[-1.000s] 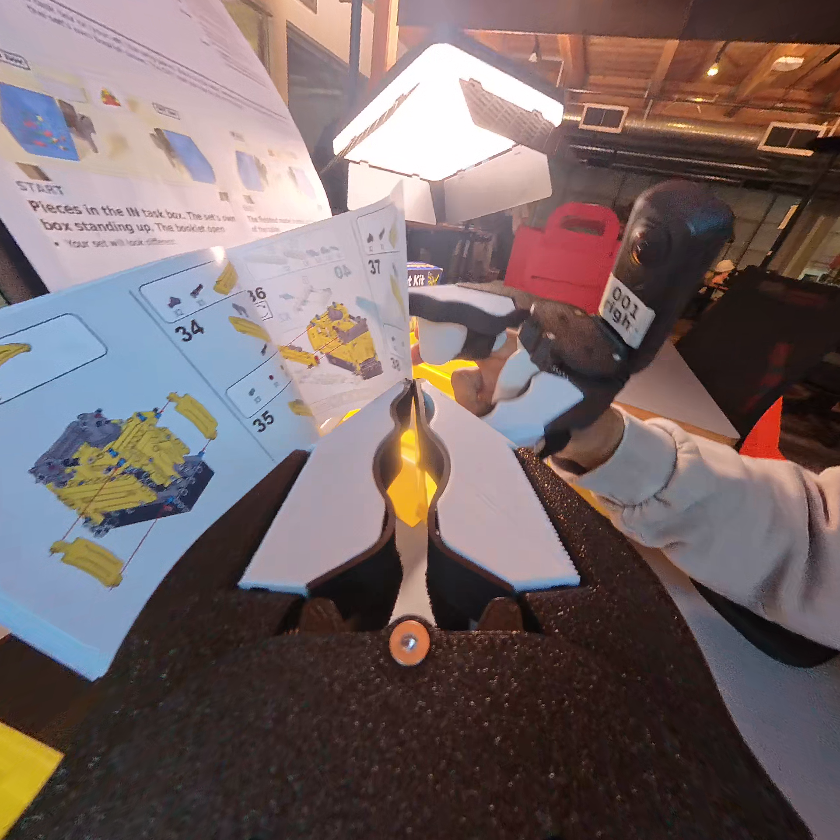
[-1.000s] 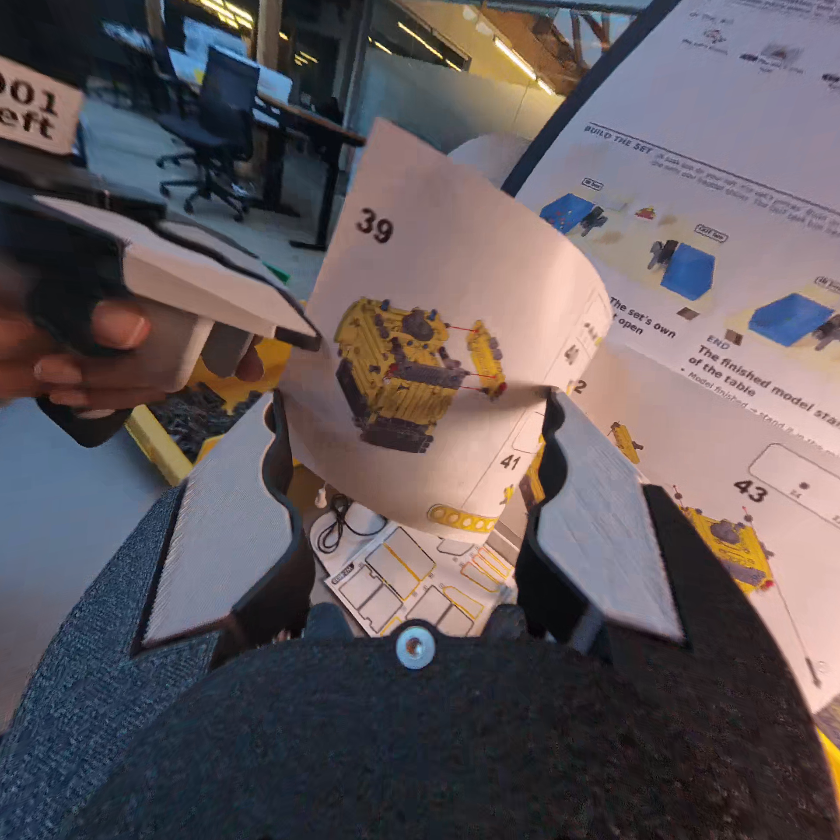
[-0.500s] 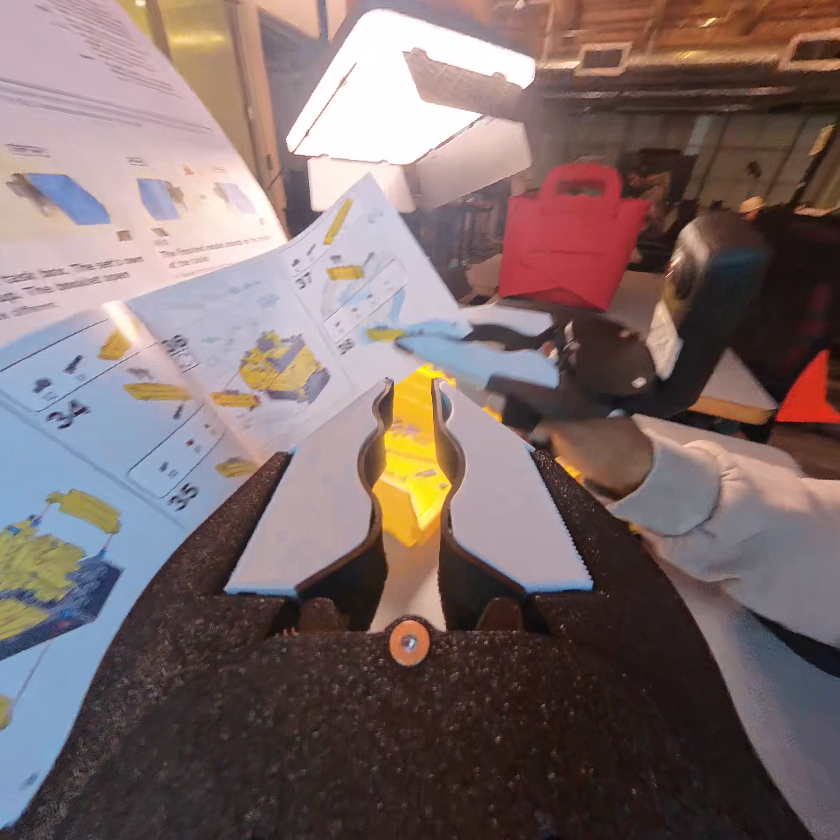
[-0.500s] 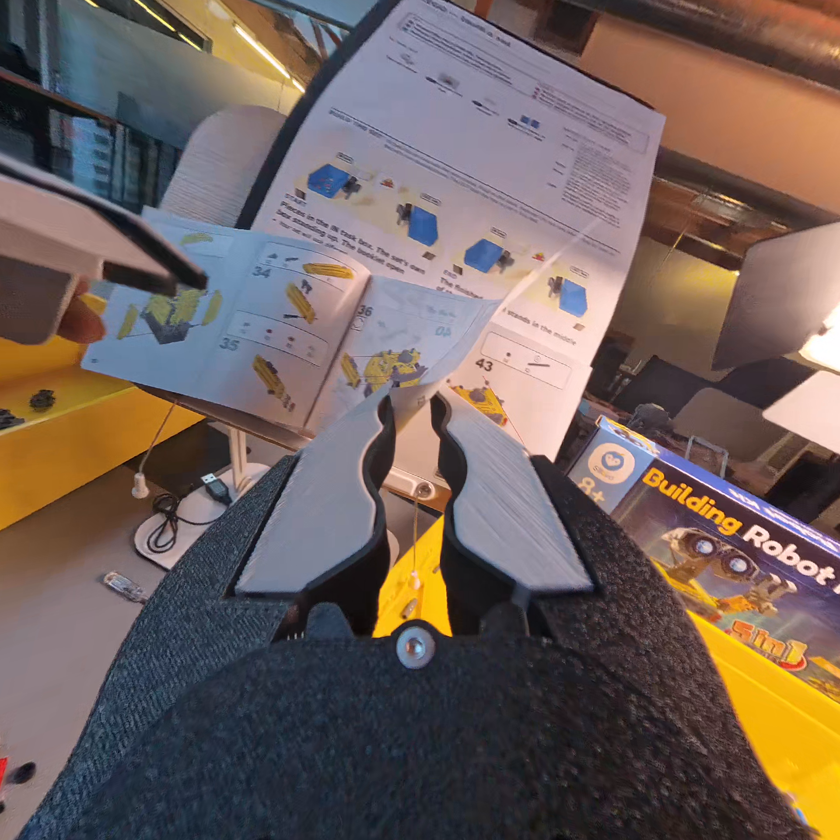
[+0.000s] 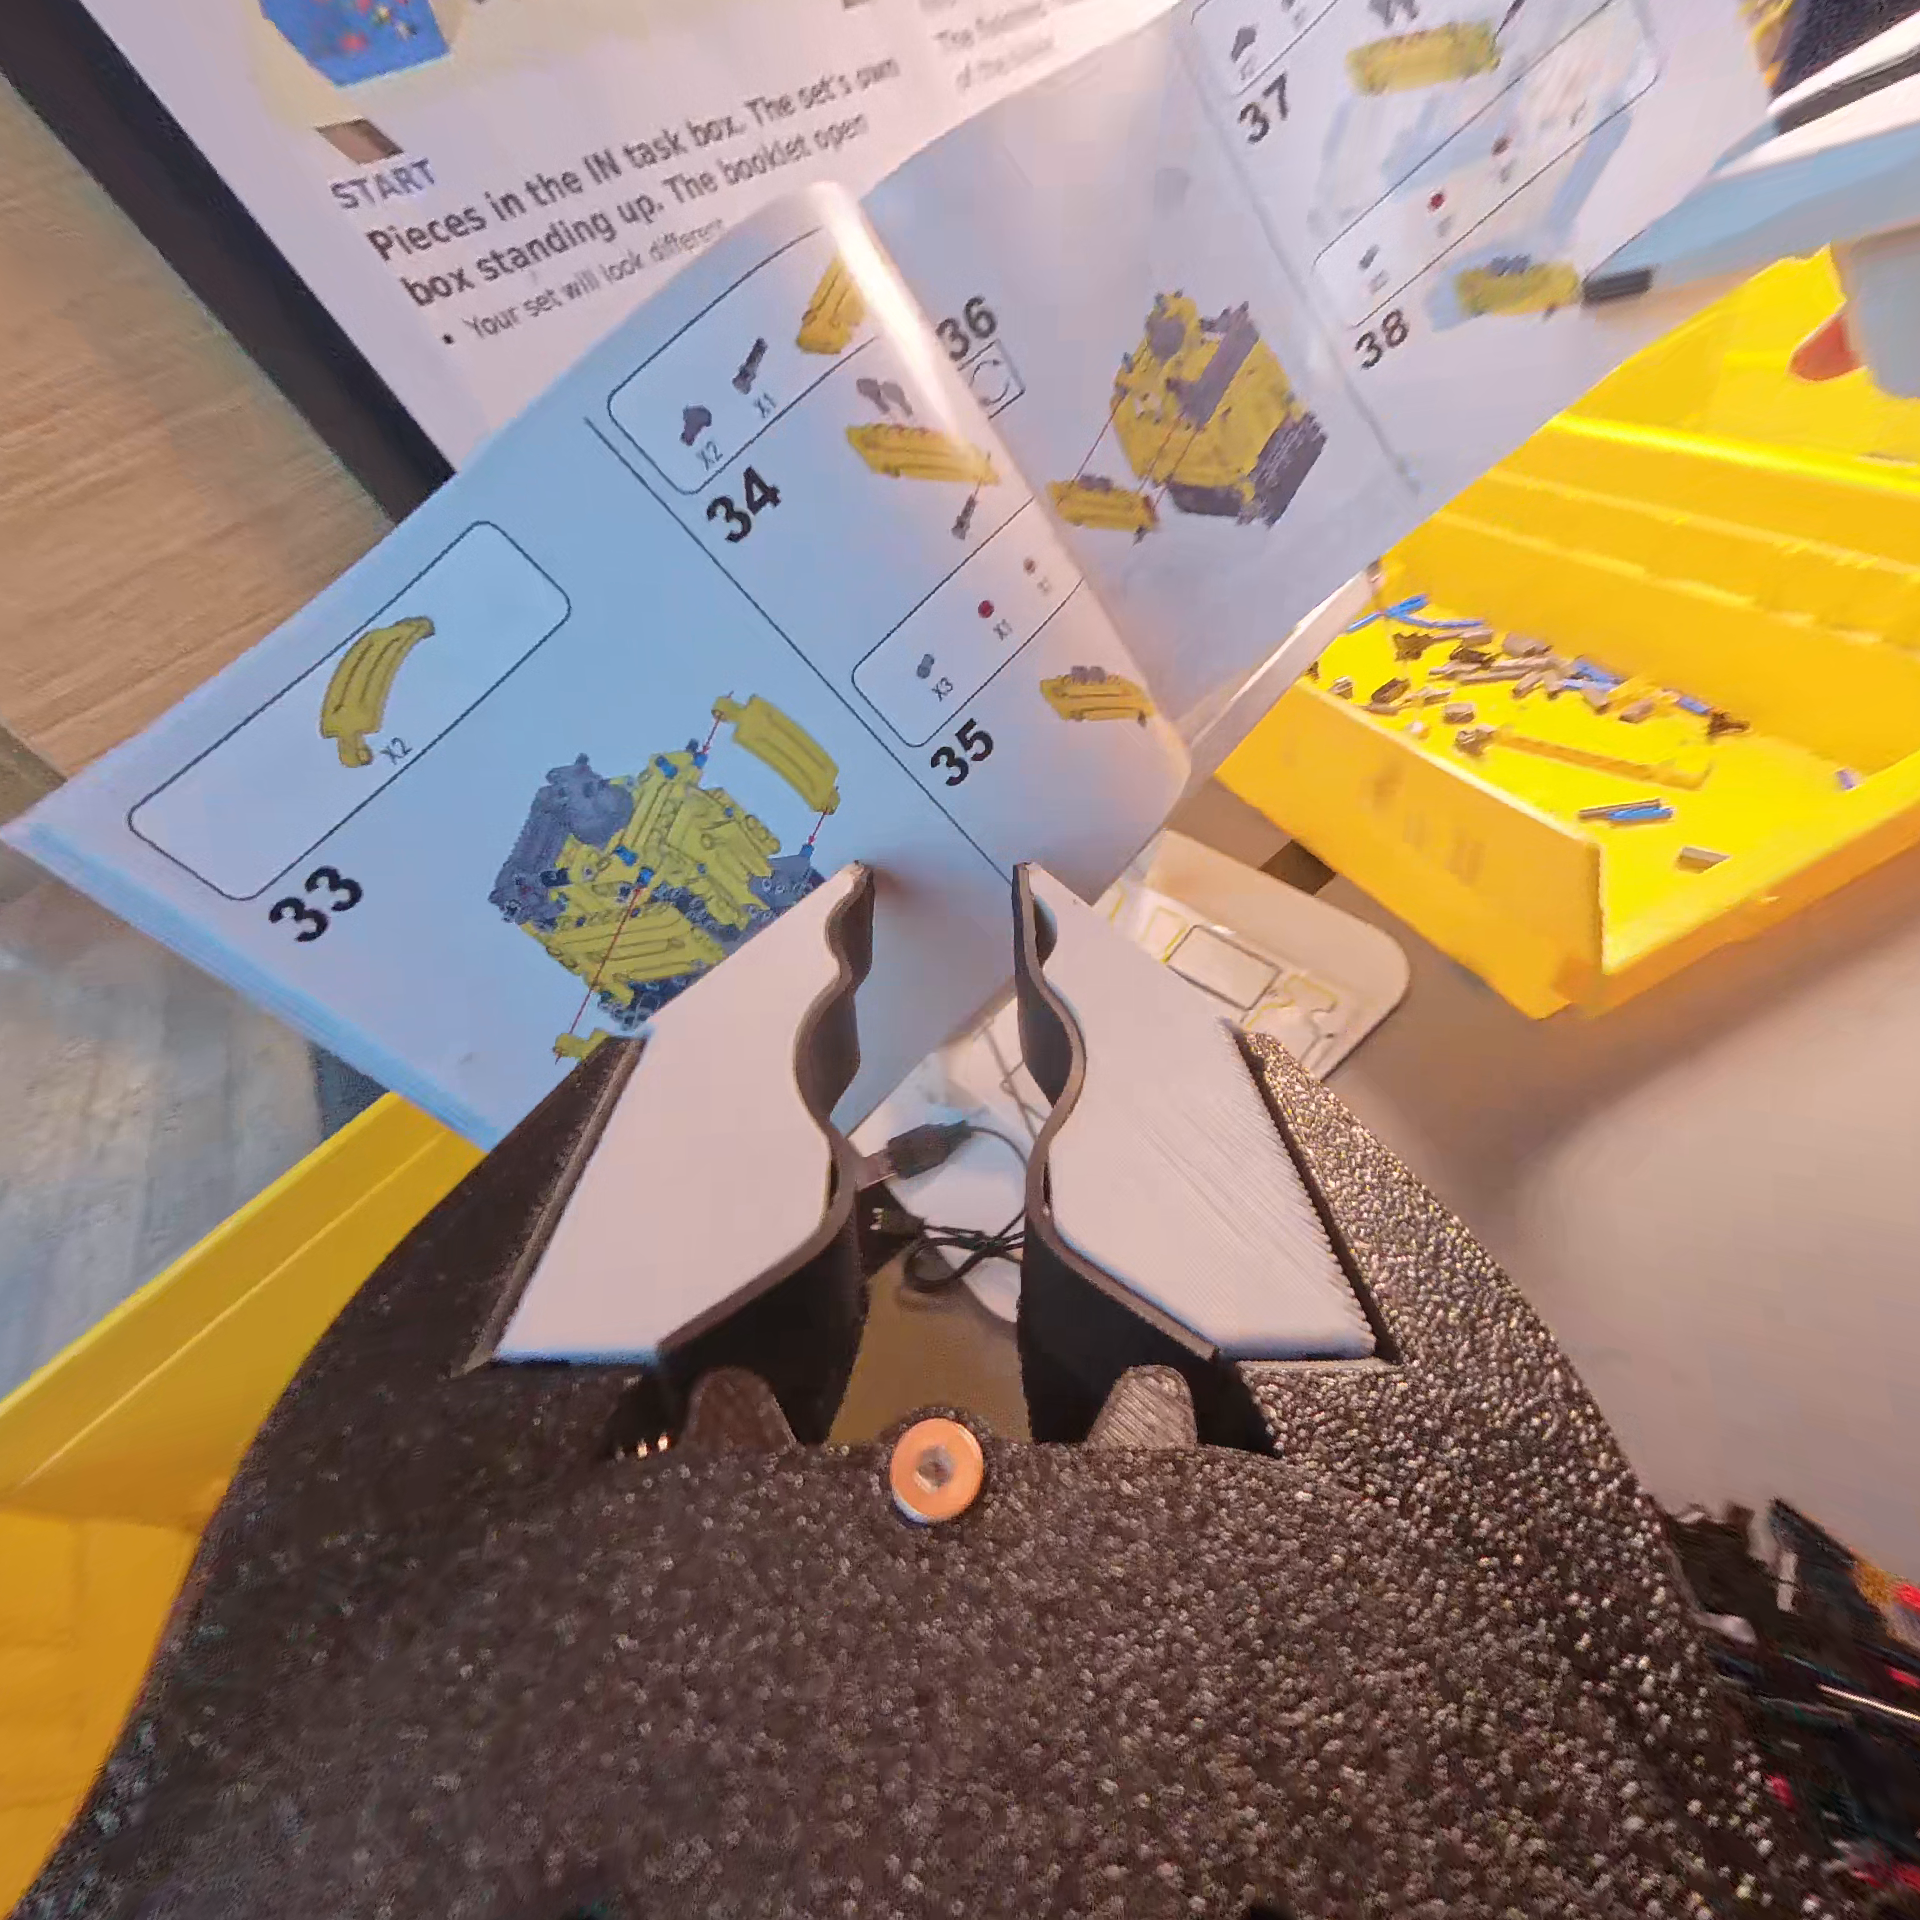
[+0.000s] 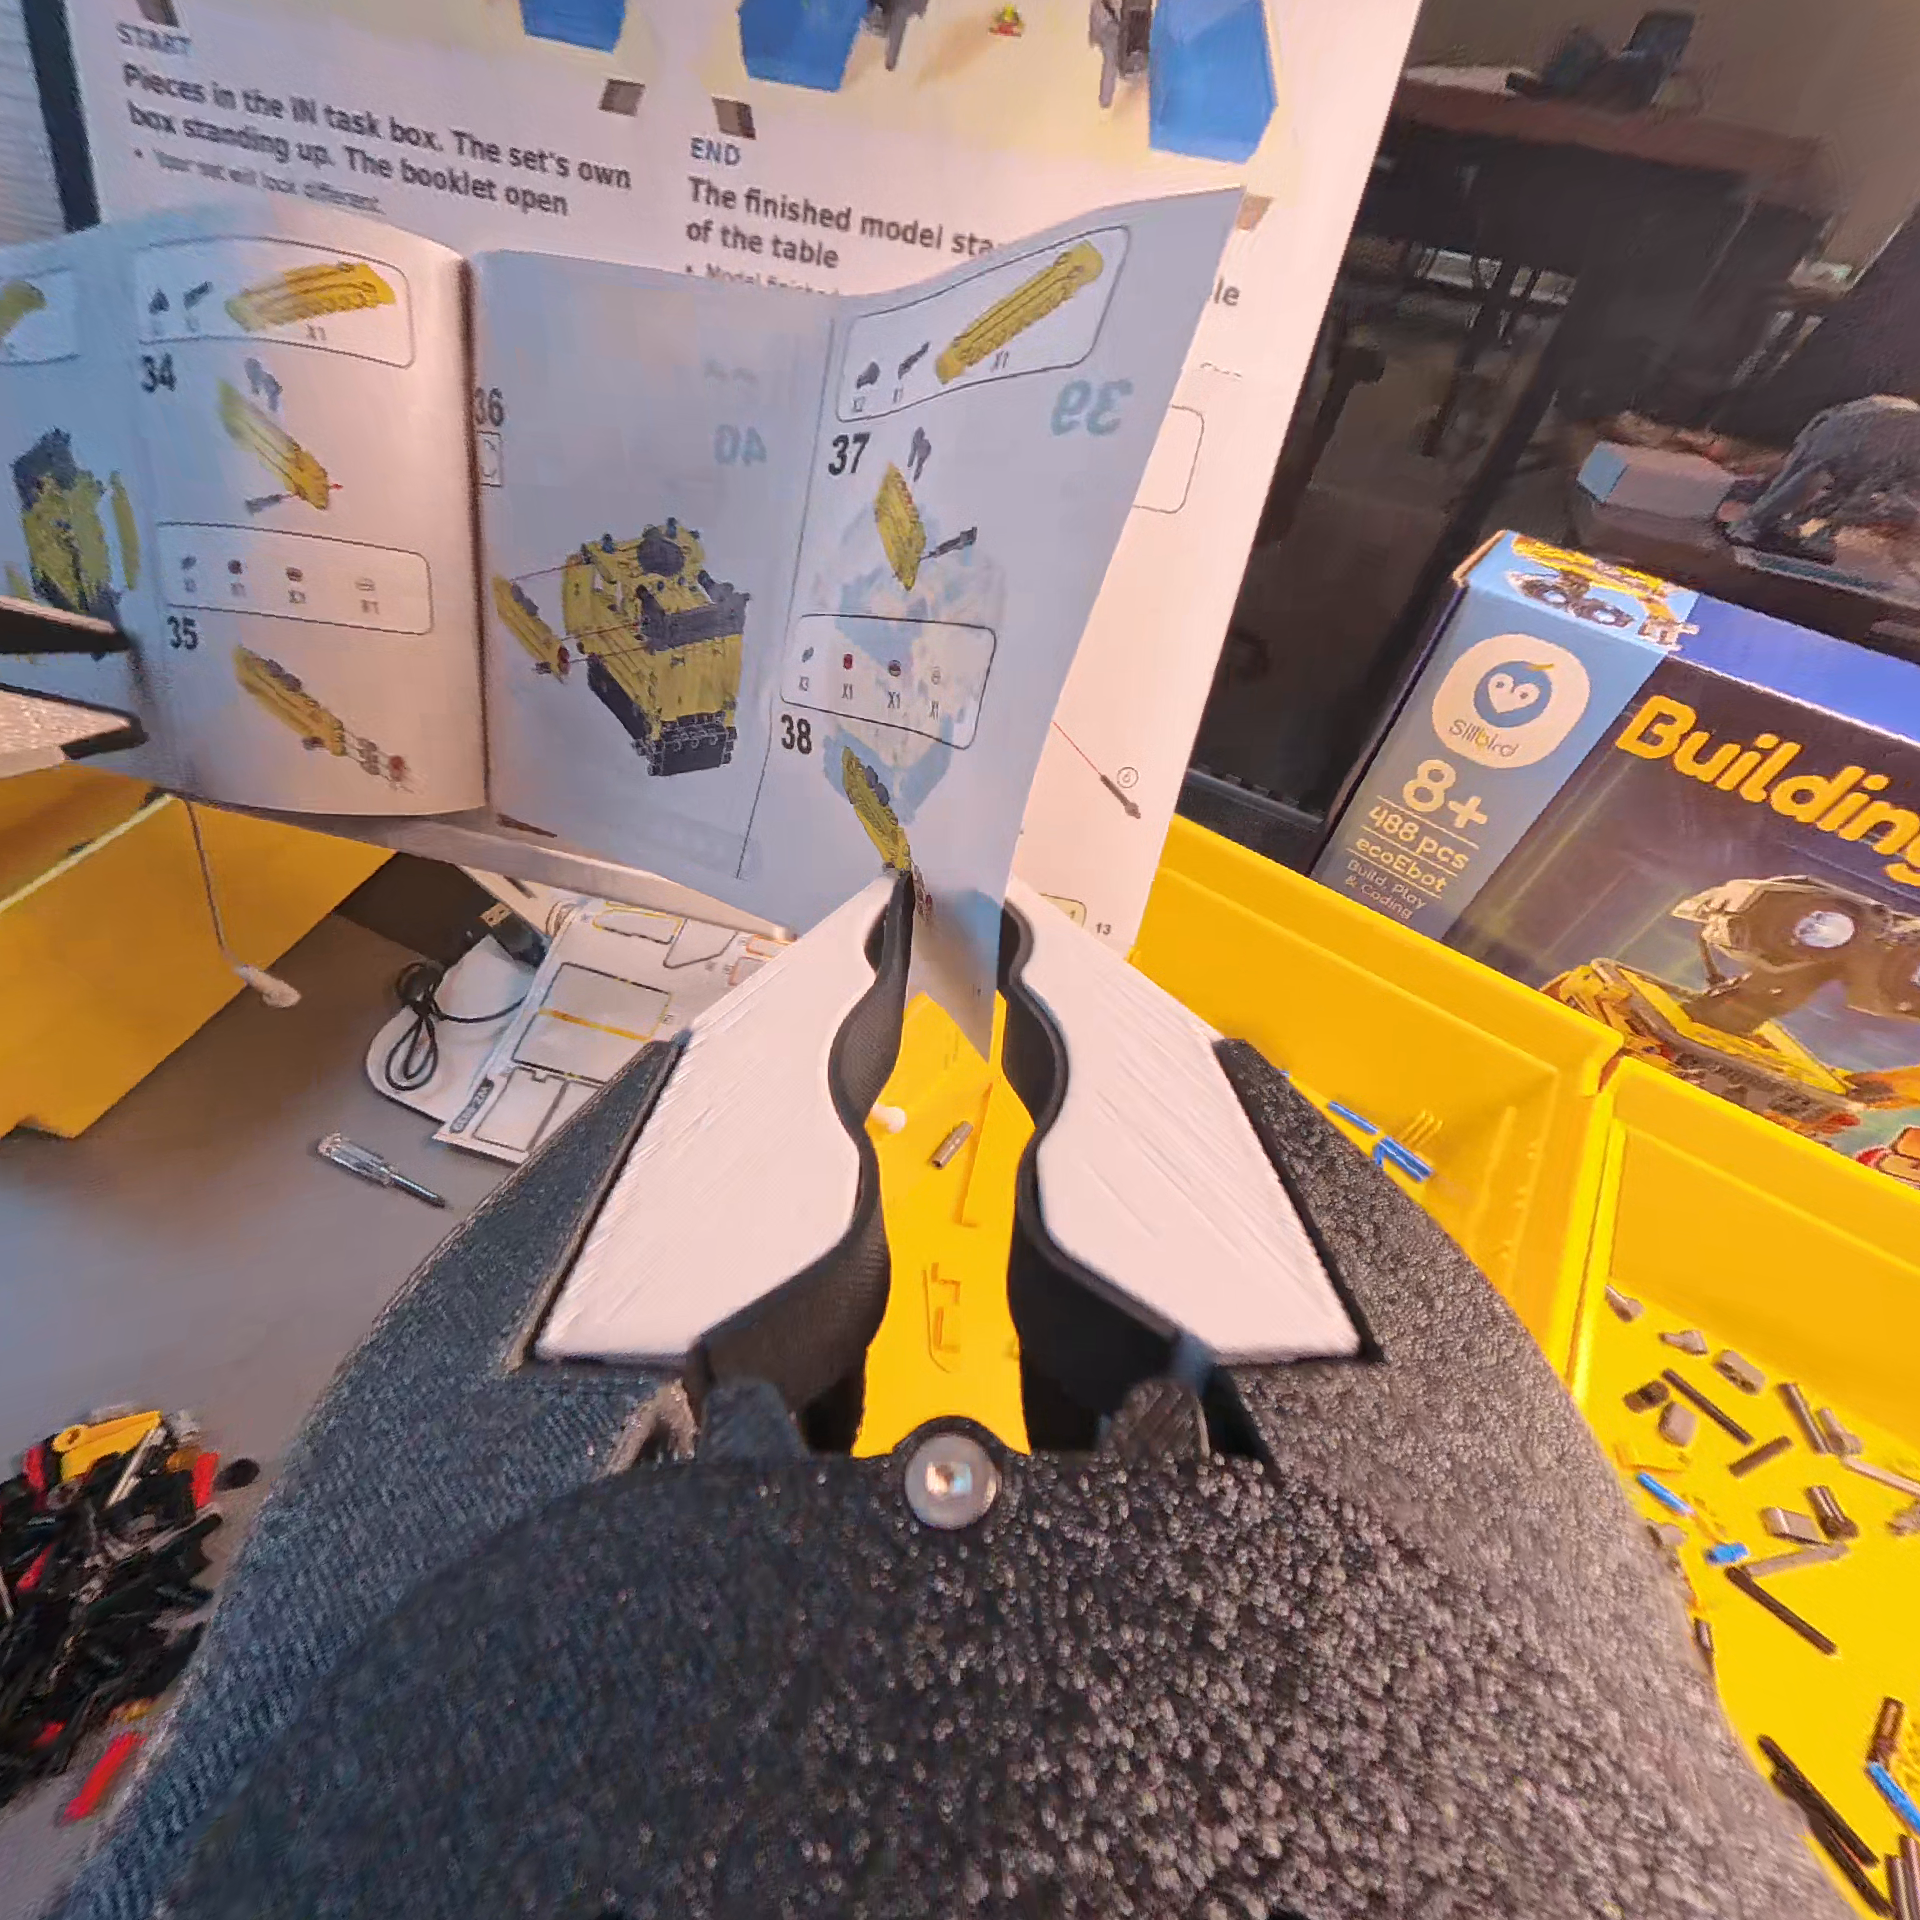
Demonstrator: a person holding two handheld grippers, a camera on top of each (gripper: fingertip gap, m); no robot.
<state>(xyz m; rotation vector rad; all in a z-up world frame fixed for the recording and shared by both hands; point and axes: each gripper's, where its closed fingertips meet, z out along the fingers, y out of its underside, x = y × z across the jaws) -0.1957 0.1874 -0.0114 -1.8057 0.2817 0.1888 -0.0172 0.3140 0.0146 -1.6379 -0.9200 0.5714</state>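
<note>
Lower booklet (image 5: 582,727) corner behind the left hand-held gripper (image 5: 940,894); right hand-held gripper (image 5: 1766,197) cropped, blurred.

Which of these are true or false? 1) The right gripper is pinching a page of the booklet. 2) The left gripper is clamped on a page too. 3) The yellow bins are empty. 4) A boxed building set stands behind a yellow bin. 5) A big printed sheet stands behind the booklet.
1) True: the right gripper has its jaws closed on the lower corner of a booklet page.
2) False: the left gripper has its jaws apart with nothing between them, in front of the booklet.
3) False: the yellow bin holds small dark and blue pieces.
4) True: the boxed set stands behind it.
5) True: the printed sheet rises behind the booklet.
</note>
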